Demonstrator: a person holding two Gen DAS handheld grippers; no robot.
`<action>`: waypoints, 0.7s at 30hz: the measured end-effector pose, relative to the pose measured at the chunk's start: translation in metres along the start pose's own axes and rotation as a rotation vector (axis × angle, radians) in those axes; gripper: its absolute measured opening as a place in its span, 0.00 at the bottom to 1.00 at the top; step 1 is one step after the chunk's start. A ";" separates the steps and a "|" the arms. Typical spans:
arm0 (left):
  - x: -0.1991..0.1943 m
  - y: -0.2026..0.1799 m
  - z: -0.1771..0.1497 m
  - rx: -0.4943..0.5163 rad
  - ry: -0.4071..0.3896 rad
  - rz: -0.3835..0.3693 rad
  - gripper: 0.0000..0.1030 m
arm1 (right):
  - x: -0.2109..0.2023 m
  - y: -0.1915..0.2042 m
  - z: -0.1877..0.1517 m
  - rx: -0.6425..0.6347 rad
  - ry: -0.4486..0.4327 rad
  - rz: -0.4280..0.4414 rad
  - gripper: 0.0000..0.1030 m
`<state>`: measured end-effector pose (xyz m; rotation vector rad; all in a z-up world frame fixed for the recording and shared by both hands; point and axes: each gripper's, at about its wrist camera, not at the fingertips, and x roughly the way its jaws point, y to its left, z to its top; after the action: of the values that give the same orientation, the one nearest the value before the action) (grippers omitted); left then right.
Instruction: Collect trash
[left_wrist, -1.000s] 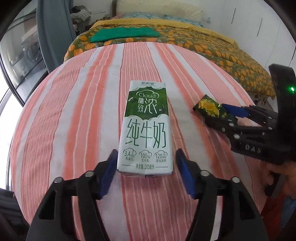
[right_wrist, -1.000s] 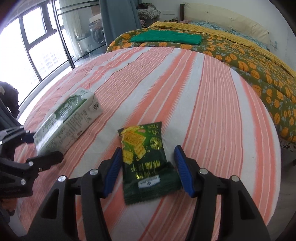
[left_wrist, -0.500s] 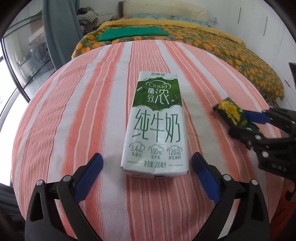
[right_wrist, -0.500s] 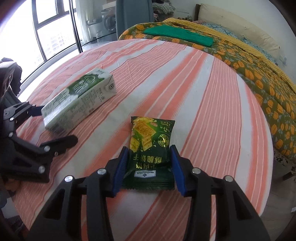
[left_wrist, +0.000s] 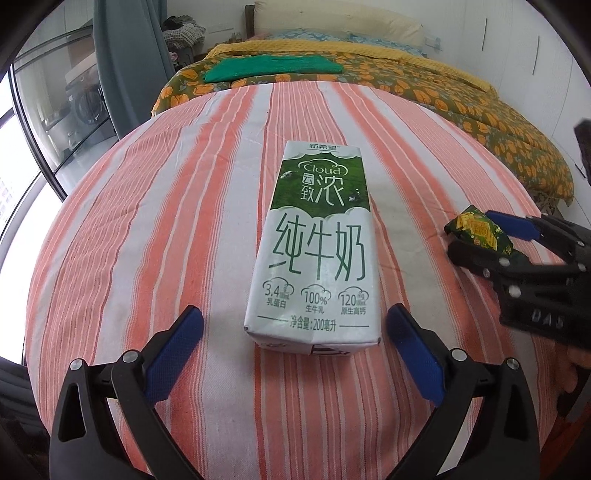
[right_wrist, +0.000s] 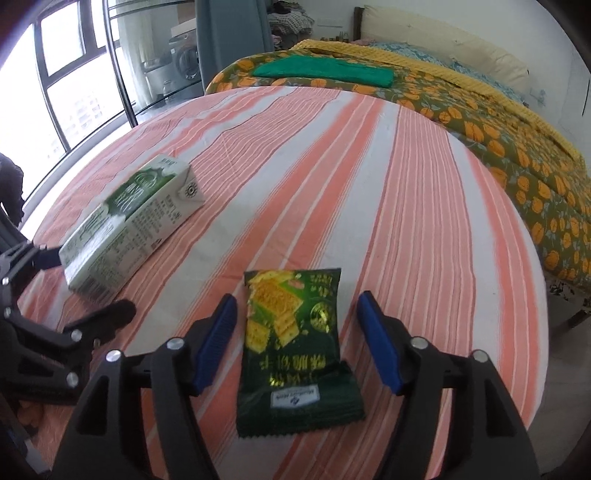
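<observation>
Glossy foil snack wrapper (right_wrist: 295, 350), matt paper milk carton (left_wrist: 317, 254), woven cloth tablecloth (left_wrist: 166, 221)

The tabletop (left_wrist: 155, 229) is covered by an orange-and-white striped cloth. Beyond it, a bed (left_wrist: 461, 99) with a floral cover is seen; a folded green towel (left_wrist: 273, 68) is laid on it. A window (right_wrist: 55, 88) is located to the left.

Soft daylight floods in from the windows (right_wrist: 55, 92) at nine to ten o'clock, blown out white there — shadows on the striped cloth (left_wrist: 166, 221) stay faint. Fisheye bending curves everything toward dark vignetted corners; the snack wrapper (right_wrist: 295, 350) at six o'clock is slightly blurred
</observation>
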<state>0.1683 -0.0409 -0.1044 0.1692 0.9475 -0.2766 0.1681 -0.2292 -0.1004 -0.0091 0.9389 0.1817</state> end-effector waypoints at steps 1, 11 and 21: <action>0.000 0.000 0.000 0.000 0.000 0.001 0.96 | 0.001 -0.001 0.002 0.001 -0.001 -0.002 0.67; 0.000 0.000 0.000 -0.002 0.000 -0.001 0.96 | 0.001 -0.005 0.000 -0.023 -0.002 0.018 0.71; -0.005 0.005 0.034 0.000 0.012 -0.107 0.96 | -0.022 -0.026 -0.010 -0.026 0.038 0.135 0.69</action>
<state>0.1932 -0.0447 -0.0809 0.1199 0.9703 -0.3747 0.1515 -0.2590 -0.0900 0.0272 0.9751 0.3190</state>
